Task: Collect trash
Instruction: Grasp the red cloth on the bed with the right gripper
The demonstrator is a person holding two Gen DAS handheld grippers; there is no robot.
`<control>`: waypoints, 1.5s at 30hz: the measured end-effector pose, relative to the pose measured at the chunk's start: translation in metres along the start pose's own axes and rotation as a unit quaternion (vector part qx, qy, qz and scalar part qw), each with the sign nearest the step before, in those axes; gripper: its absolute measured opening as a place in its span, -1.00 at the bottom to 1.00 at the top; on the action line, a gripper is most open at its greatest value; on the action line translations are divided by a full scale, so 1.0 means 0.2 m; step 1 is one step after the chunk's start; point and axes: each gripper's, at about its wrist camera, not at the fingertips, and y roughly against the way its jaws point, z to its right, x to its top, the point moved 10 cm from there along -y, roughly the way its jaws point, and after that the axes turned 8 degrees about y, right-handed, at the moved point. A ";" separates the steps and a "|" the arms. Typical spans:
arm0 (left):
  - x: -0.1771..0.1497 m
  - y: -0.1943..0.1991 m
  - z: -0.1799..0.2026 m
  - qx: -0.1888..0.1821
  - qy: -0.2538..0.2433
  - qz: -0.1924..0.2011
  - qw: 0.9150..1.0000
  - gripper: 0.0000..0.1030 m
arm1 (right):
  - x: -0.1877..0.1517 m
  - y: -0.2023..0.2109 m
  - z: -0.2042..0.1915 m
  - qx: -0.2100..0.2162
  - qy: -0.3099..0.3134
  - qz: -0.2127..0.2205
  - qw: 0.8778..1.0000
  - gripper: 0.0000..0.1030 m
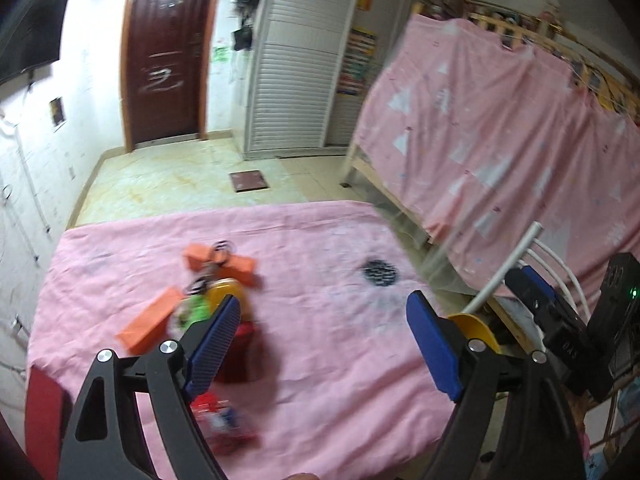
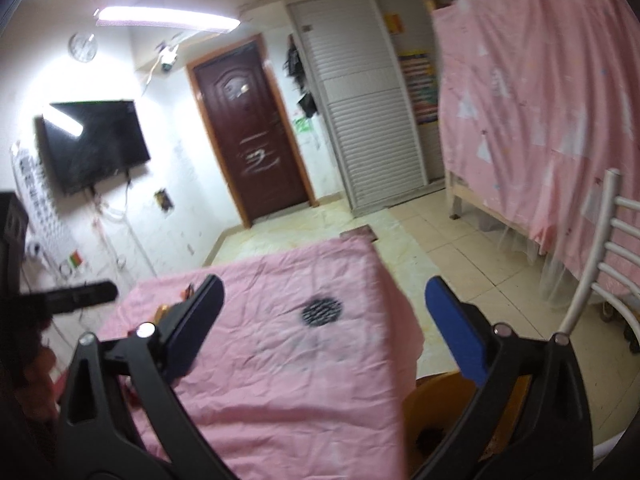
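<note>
Right now I have both grippers held above the worktop (image 1: 340, 360), which is covered in a pink cloth. My left gripper (image 1: 320, 344) has its fingers spread wide with nothing between them. My right gripper (image 2: 324, 332) is spread just as wide, also holding nothing.

Through the left wrist camera the trash sits in a loose cluster on the left part of the cloth: an orange carton (image 1: 146, 326) lying nearest the left edge, 2 more orange cartons (image 1: 222, 264) farther back, a green wrapper (image 1: 196, 312) between them, and a yellow lid (image 1: 230, 294) partly hidden behind my left finger. A red packet (image 1: 222, 424) lies nearer me, blurred, so I cannot tell what it is.

A dark round patch (image 1: 380, 273) marks the cloth, well apart from the cluster. A yellow bin (image 2: 440, 416) stands just beside the worktop's right edge, below my right gripper. A white chair (image 2: 600, 256) stands to the right.
</note>
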 end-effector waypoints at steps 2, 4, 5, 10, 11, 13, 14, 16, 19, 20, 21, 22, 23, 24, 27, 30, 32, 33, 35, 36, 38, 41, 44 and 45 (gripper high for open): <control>0.01 0.02 -0.11 0.014 0.010 0.005 1.000 0.51 | -0.02 -0.05 -0.09 0.021 0.009 -0.012 1.000 0.88; 0.02 0.03 -0.20 0.026 0.019 0.007 0.999 0.52 | -0.04 -0.10 -0.17 0.041 0.015 -0.023 0.999 0.88; 0.02 0.03 -0.26 0.033 0.026 0.006 0.999 0.51 | -0.06 -0.12 -0.22 0.051 0.021 -0.031 0.998 0.88; 0.02 0.01 -0.51 0.067 0.059 0.002 0.996 0.52 | -0.15 -0.26 -0.47 0.102 0.042 -0.067 0.992 0.88; 0.01 -0.01 -0.55 0.073 0.064 -0.001 0.995 0.52 | -0.16 -0.27 -0.50 0.109 0.044 -0.072 0.990 0.88; 0.00 -0.03 -0.61 0.082 0.068 -0.005 0.994 0.51 | -0.19 -0.32 -0.60 0.127 0.047 -0.087 0.987 0.88; 0.00 -0.05 -0.64 0.090 0.071 -0.009 0.993 0.51 | -0.21 -0.34 -0.64 0.136 0.048 -0.094 0.985 0.88; -0.02 -0.09 -0.70 0.099 0.081 -0.017 0.992 0.51 | -0.25 -0.38 -0.72 0.154 0.050 -0.111 0.980 0.88; -0.03 -0.14 -0.75 0.108 0.089 -0.024 0.990 0.51 | -0.32 -0.45 -0.87 0.177 0.070 -0.139 0.972 0.88; -0.04 -0.15 -0.76 0.107 0.095 -0.029 0.989 0.51 | -0.33 -0.46 -0.91 0.181 0.077 -0.146 0.970 0.88; -0.05 -0.17 -0.78 0.107 0.101 -0.033 0.989 0.51 | -0.35 -0.48 -0.94 0.182 0.084 -0.154 0.967 0.88; -0.05 -0.18 -0.80 0.107 0.107 -0.037 0.988 0.52 | -0.37 -0.50 -0.98 0.183 0.092 -0.164 0.965 0.88; -0.05 -0.19 -0.81 0.107 0.111 -0.038 0.987 0.51 | -0.39 -0.53 -1.02 0.185 0.099 -0.174 0.962 0.88; -0.06 -0.20 -0.83 0.108 0.115 -0.040 0.987 0.51 | -0.40 -0.54 -1.04 0.187 0.102 -0.178 0.961 0.88; -0.06 -0.22 -0.88 0.107 0.130 -0.045 0.985 0.51 | -0.44 -0.61 -1.10 0.179 0.119 -0.202 0.956 0.88; -0.07 -0.24 -0.91 0.102 0.144 -0.050 0.983 0.51 | -0.46 -0.67 -1.12 0.169 0.125 -0.220 0.952 0.88; -0.08 -0.25 -0.93 0.101 0.146 -0.053 0.983 0.51 | -0.49 -0.70 -1.13 0.168 0.130 -0.233 0.949 0.88; -0.08 -0.26 -0.93 0.099 0.147 -0.056 0.982 0.51 | -0.50 -0.71 -1.12 0.167 0.131 -0.238 0.948 0.88; -0.09 -0.28 -0.95 0.097 0.151 -0.061 0.982 0.51 | -0.52 -0.73 -1.12 0.167 0.130 -0.246 0.946 0.88; -0.09 -0.28 -0.95 0.097 0.154 -0.062 0.981 0.51 | -0.52 -0.74 -1.12 0.171 0.127 -0.249 0.945 0.88; -0.09 -0.29 -0.97 0.098 0.159 -0.063 0.980 0.51 | -0.52 -0.74 -1.12 0.173 0.126 -0.248 0.945 0.79; -0.09 -0.28 -0.99 0.099 0.162 -0.064 0.980 0.51 | -0.52 -0.74 -1.11 0.183 0.120 -0.248 0.944 0.18; -0.09 -0.28 -0.98 0.099 0.153 -0.066 0.981 0.52 | -0.50 -0.72 -1.08 0.183 0.119 -0.239 0.946 -0.14; -0.09 -0.28 -0.97 0.098 0.148 -0.067 0.982 0.52 | -0.49 -0.71 -1.06 0.183 0.115 -0.235 0.948 -0.22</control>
